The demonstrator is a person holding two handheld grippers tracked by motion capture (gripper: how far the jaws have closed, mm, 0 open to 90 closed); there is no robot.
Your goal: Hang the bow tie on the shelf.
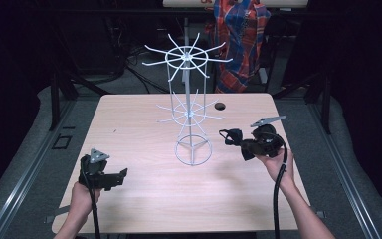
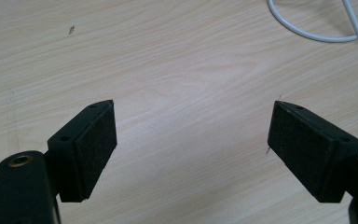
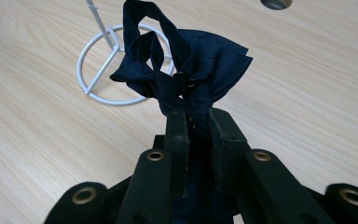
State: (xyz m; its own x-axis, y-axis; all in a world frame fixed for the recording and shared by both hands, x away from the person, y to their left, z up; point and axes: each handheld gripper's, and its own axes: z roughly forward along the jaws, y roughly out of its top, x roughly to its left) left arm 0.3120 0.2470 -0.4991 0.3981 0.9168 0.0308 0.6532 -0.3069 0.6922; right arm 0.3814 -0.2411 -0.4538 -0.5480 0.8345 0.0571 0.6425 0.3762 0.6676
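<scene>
the right gripper (image 1: 234, 141), jaws clamped on a dark bow tie (image 3: 186, 70), holds it above the table (image 1: 144, 199) with the white wire rack (image 1: 189, 99) at its ten o'clock, nearer than the left gripper (image 1: 117, 177), jaws apart and empty.

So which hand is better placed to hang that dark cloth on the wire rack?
Right, probably. The right tool is already shut on the dark cloth beside the wire rack; the left tool is open, holding nothing.

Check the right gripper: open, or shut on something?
Shut. The right gripper has its jaws pinched on a bunched dark blue cloth, held above the table near the white wire rack.
</scene>
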